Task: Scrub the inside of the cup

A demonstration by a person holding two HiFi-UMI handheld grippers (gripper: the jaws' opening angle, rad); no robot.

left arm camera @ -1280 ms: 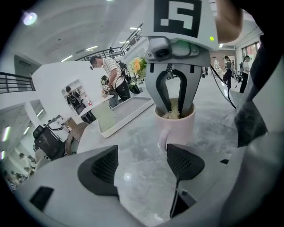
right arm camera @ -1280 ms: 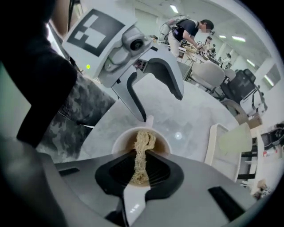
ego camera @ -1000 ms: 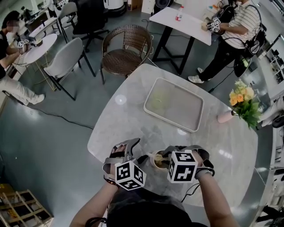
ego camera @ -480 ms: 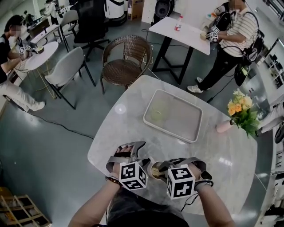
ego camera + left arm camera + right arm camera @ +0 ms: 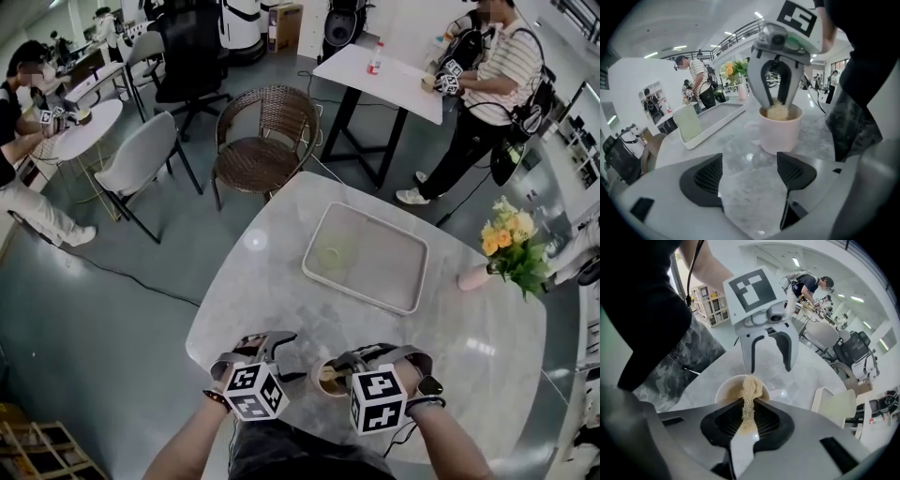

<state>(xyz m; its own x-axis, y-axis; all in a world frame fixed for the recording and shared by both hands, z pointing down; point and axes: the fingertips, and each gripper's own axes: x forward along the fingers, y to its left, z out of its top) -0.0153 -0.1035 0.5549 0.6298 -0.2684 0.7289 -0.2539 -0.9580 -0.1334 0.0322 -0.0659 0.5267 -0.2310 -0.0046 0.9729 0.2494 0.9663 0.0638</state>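
Observation:
A pale pink cup (image 5: 328, 378) (image 5: 780, 129) stands on the marble table (image 5: 281, 272) near its front edge. My right gripper (image 5: 352, 364) (image 5: 747, 420) points steeply down over it, shut on a white-handled scrubber (image 5: 749, 390) whose beige head reaches into the cup (image 5: 729, 387). The left gripper view shows that beige head (image 5: 778, 111) at the rim. My left gripper (image 5: 279, 352) (image 5: 750, 174) is to the left of the cup, open and empty. The cup sits a little ahead of its jaws, apart from them.
A white tray (image 5: 403, 281) (image 5: 719, 117) holding a pale green sponge (image 5: 330, 253) (image 5: 687, 123) lies at the table's middle. A pink vase of flowers (image 5: 511, 234) stands at the right edge. Chairs, other tables and people are beyond the table.
My left gripper has drawn back from the cup, to the left and toward me. The right gripper stays over the cup with the scrubber.

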